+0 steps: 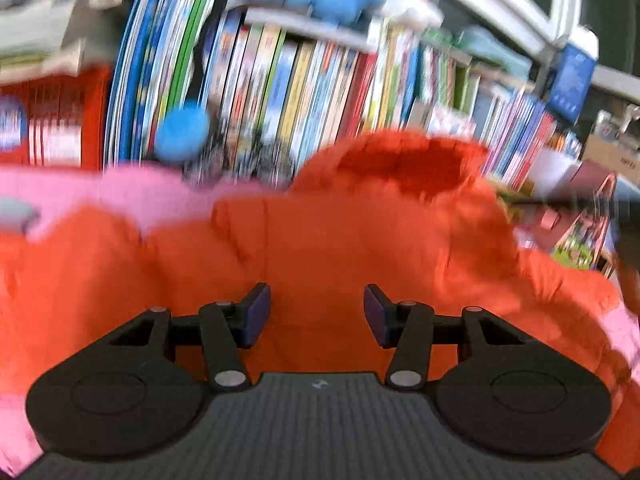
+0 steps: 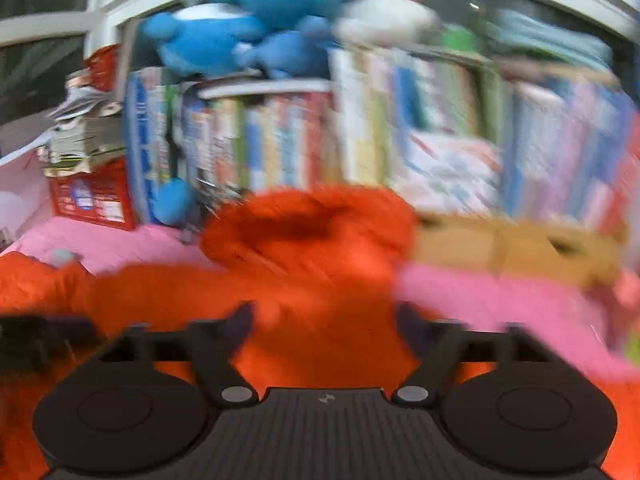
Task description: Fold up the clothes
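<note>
An orange padded jacket [image 1: 320, 232] lies spread on a pink bed cover [image 1: 132, 192], its hood [image 1: 404, 164] bunched at the far side. My left gripper [image 1: 317, 316] hovers over the jacket's middle with its blue pads apart and nothing pinched between them. In the blurred right wrist view the same jacket [image 2: 304, 280] fills the foreground with the hood [image 2: 308, 216] beyond. My right gripper [image 2: 324, 328] stands wide over the orange fabric, its jaws spread and holding nothing.
A bookshelf [image 1: 304, 92] packed with upright books runs behind the bed, with blue plush toys [image 2: 248, 36] on top. A red box [image 2: 96, 196] and stacked papers stand at the left. A cardboard box [image 2: 516, 248] sits at the right on the pink cover [image 2: 500, 304].
</note>
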### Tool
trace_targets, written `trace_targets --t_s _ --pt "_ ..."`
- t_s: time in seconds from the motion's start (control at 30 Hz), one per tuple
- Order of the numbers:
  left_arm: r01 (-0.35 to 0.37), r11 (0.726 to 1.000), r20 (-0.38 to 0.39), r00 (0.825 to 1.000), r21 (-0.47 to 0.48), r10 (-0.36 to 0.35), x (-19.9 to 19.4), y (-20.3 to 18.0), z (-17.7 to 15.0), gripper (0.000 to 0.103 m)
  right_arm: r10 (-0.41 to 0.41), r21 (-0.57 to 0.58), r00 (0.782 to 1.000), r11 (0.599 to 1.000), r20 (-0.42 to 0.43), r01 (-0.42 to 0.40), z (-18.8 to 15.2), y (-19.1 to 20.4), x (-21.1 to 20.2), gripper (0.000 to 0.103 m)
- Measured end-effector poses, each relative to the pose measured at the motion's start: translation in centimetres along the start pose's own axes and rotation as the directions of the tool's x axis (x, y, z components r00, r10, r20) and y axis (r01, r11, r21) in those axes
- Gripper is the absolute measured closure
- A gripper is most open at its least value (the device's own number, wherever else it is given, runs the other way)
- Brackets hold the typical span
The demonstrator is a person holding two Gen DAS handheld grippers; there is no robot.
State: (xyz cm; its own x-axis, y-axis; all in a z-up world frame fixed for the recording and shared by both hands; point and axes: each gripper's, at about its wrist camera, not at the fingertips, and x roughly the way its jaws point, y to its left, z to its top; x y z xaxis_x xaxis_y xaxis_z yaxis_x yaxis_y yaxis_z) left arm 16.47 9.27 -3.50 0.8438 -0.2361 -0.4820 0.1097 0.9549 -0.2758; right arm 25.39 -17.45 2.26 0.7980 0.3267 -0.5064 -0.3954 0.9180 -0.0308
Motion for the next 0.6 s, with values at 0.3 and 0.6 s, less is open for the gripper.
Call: trace_targets --t_s 0.3,0.6 --pt "0.166 0.977 0.01 0.986 -0.134 -0.166 -0.2 2.7 -0.3 0.05 -0.026 0.075 0.982 0.996 -0.185 0.04 5.4 7.3 17.6 0.018" --pt "0.158 0.979 -0.007 0.987 -0.129 -0.16 0.3 2.4 -0.2 0.049 0.307 0.197 0.831 0.879 0.465 -0.435 9.6 6.8 7.9 0.098"
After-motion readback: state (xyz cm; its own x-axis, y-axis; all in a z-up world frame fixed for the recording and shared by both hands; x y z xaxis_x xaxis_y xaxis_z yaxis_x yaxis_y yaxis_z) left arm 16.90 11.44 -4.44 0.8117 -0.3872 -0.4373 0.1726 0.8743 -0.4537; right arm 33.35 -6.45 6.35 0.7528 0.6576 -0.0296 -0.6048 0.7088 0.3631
